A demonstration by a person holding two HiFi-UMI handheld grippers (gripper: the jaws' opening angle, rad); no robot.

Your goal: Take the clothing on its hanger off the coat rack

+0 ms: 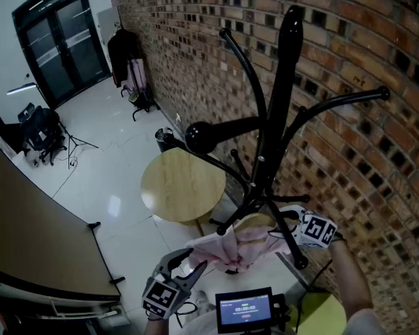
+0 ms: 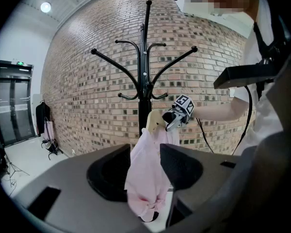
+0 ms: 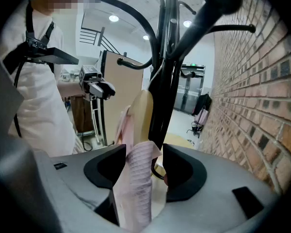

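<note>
Coat rack (image 1: 283, 103): black, upright, hard against the brick wall (image 1: 377, 47). Round wooden table (image 1: 181, 187) near its foot.

Pink garment (image 1: 227, 248): hangs on a pale wooden hanger (image 1: 255, 222), low on the rack, close to the pole among the lower hooks. Cannot tell whether the hanger's hook sits on a peg.

Left gripper (image 1: 197, 257): reaches toward the garment's lower part from the side away from the wall. Jaws wide apart in the left gripper view. Garment (image 2: 148, 178) hangs down between them, with a clear gap to one jaw and no squeeze visible.

Right gripper (image 1: 283, 223): sits on the wall side, at the hanger's shoulder. From the left gripper view, appears right up against the hanger's end (image 2: 154, 121). Jaws apart. A ribbed fold of the garment (image 3: 136, 178) lies between them and drapes over the gripper body below, with a gap on one side and the pads not pressing. Hanger's end (image 3: 141, 115) rises just behind the fold.
</note>
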